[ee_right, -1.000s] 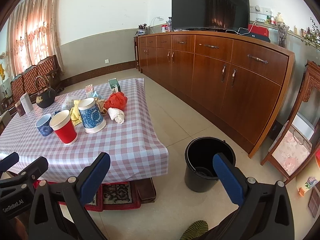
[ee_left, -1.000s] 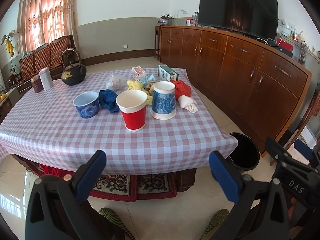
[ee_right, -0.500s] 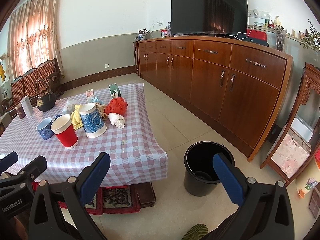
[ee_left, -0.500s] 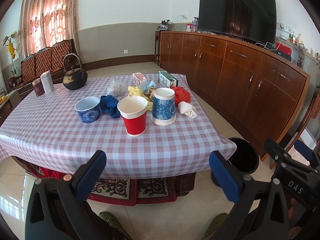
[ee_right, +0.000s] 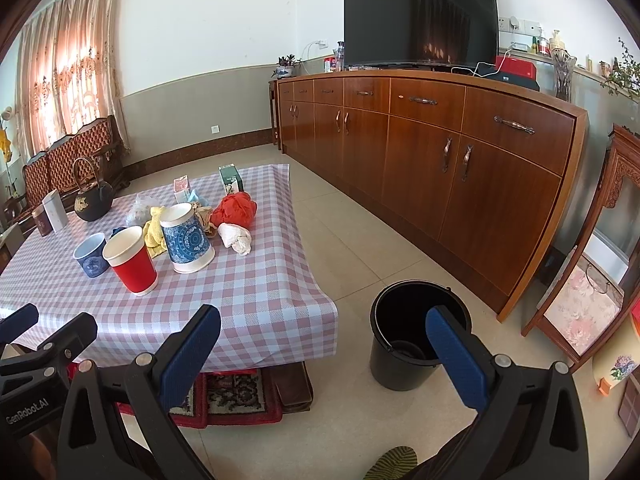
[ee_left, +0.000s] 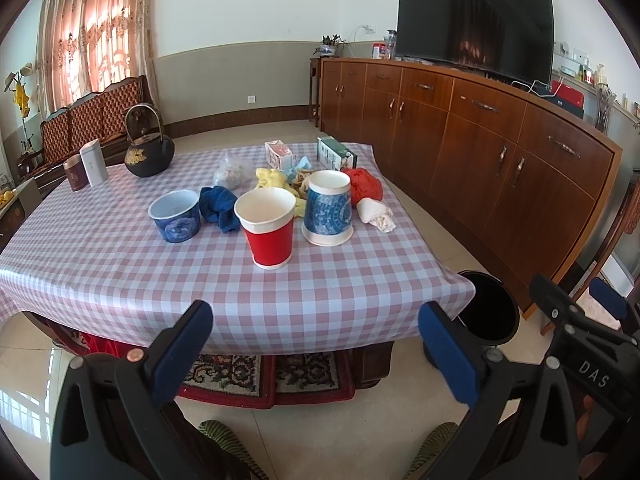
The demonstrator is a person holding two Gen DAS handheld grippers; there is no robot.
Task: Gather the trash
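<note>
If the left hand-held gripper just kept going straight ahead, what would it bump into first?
Probably the near edge of the checked tablecloth, which lies straight beyond the open left hand-held gripper. Farther along that line stands the red paper cup. Depth is hard to judge here.

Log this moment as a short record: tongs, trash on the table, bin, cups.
left tongs: open, empty, short of the table edge
right tongs: open, empty, held off the table
trash: red wad, white wad, yellow wad, blue wad, all on the checked tablecloth
bin: black bucket on the floor beside the table
cups: red paper cup, blue patterned cup, blue bowl-cup, all upright
</note>
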